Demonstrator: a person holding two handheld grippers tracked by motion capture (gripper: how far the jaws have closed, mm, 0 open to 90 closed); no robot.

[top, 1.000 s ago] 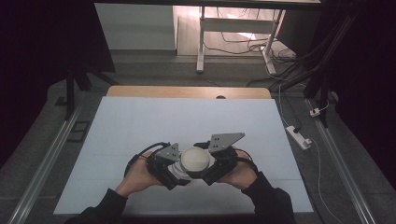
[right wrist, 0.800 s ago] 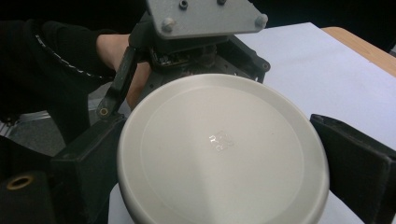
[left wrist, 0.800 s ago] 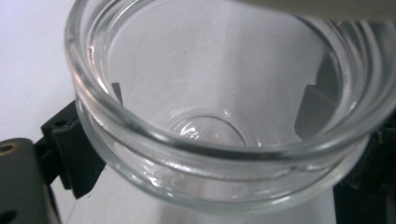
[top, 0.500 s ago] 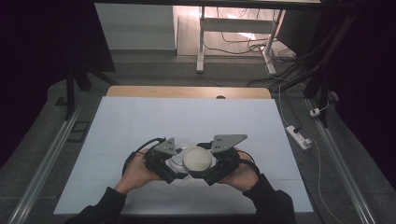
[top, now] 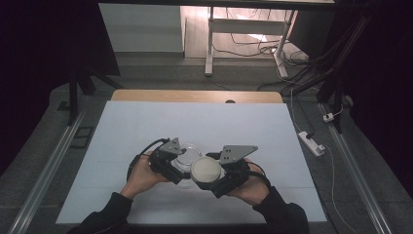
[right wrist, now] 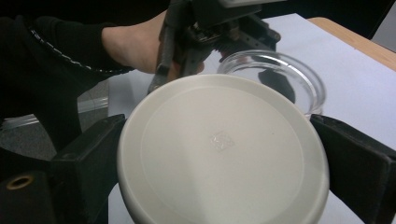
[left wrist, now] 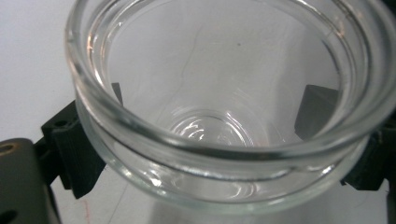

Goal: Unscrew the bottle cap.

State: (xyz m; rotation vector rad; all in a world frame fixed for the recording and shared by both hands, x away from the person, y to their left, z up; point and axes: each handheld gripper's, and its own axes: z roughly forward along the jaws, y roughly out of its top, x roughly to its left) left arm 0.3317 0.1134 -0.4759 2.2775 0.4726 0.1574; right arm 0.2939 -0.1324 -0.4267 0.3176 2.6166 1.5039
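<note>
Near the table's front edge: left gripper clamps jar, right gripper clamps lid. Next: align lid over mouth.

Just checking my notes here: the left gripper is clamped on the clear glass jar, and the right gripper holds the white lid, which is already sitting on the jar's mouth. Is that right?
Not quite. The left gripper does clamp the glass jar, and the right gripper holds the white lid, but the lid is not on the jar. The left gripper view shows the jar's mouth open and uncovered, and the right gripper view shows the lid beside the jar.
</note>
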